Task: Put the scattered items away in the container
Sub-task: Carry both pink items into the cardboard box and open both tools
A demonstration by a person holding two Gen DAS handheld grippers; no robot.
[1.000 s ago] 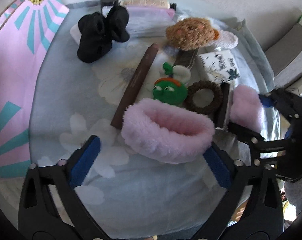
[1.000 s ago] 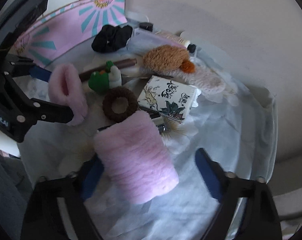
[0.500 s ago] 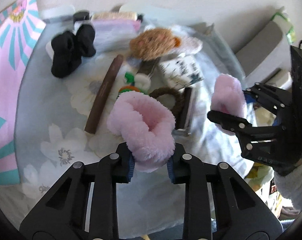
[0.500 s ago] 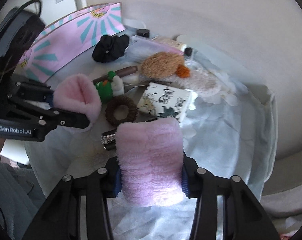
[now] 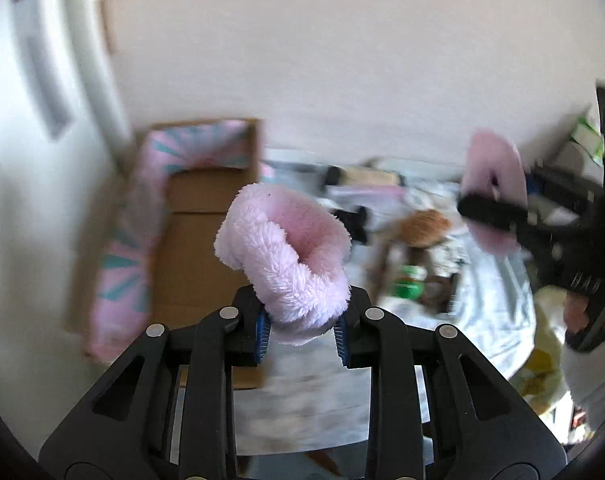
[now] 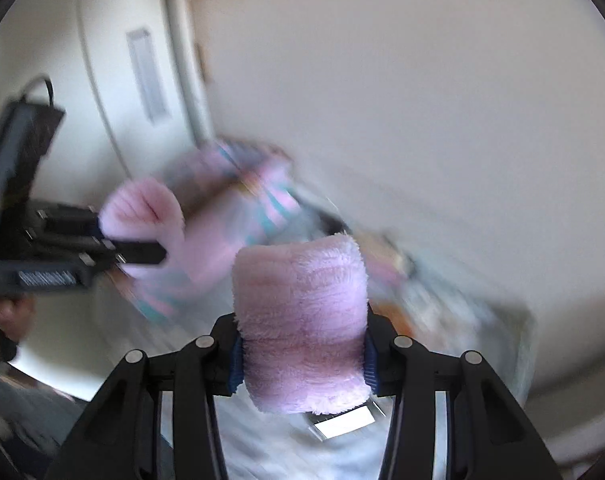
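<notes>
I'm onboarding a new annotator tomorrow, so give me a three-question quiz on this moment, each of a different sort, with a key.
1. True or false: the left gripper is empty.
2. Multiple choice: the right gripper is clamped on A) a green toy, B) a pink fluffy cuff, C) a brown hair tie.
3. Short answer: which open container with pink and teal patterned sides lies beyond the left gripper in the left wrist view?

Key
1. False: it is shut on a fluffy pink cuff.
2. B: the pink fluffy cuff sits squeezed between its blue pads.
3. The cardboard box.
</notes>
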